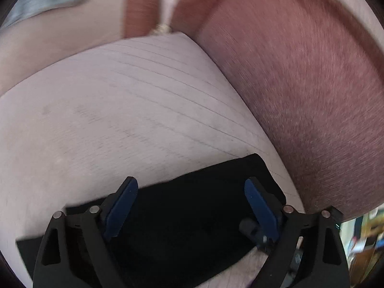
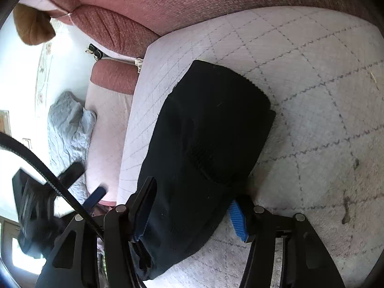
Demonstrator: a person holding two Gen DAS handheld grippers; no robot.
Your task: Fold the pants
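Note:
The black pants (image 2: 206, 144) lie folded in a thick stack on a white quilted cover (image 2: 312, 96). In the left wrist view the pants (image 1: 187, 220) show as a dark flat shape under my left gripper (image 1: 189, 206), which is open with its blue pads wide apart just above the cloth. My right gripper (image 2: 189, 216) is open, its fingers straddling the near end of the pants, cloth between them. The left gripper also shows in the right wrist view (image 2: 79, 187), blurred, at the left beside the cover's edge.
Red sofa cushions (image 2: 192, 2) run along the far edge of the white cover; in the left wrist view the red cushion (image 1: 300, 84) fills the right. A crumpled light-blue cloth (image 2: 69, 124) lies on the seat to the left. A brown cushion (image 2: 31, 26) sits at the top left.

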